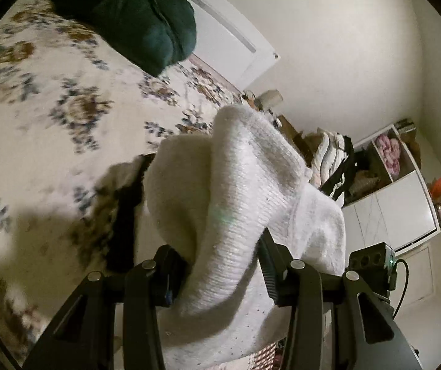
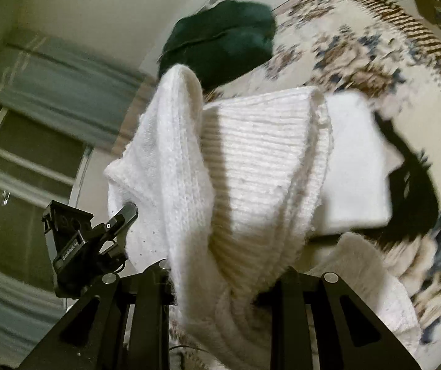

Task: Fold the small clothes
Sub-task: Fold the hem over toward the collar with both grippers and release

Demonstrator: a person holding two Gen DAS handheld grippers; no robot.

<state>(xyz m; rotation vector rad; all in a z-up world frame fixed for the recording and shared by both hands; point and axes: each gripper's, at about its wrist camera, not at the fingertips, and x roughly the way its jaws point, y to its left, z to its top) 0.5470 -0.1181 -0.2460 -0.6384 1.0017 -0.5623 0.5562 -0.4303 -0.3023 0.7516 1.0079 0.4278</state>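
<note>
A white knitted sweater (image 1: 239,185) hangs bunched between my two grippers, lifted above a floral bedspread (image 1: 50,98). My left gripper (image 1: 223,274) is shut on a fold of the sweater, which drapes over and hides its fingertips. My right gripper (image 2: 229,283) is shut on the sweater's ribbed part (image 2: 251,160), and cloth covers its fingertips too. The left gripper (image 2: 121,219) also shows in the right wrist view, at the sweater's left edge. A dark garment (image 2: 411,191) lies on the bed under the sweater.
A dark green pillow (image 1: 134,12) lies at the head of the bed. A white shelf unit (image 1: 390,185) with clothes stands by the wall, with a cluttered pile (image 1: 328,154) beside it. A window with grey curtains (image 2: 50,92) is at the left of the right wrist view.
</note>
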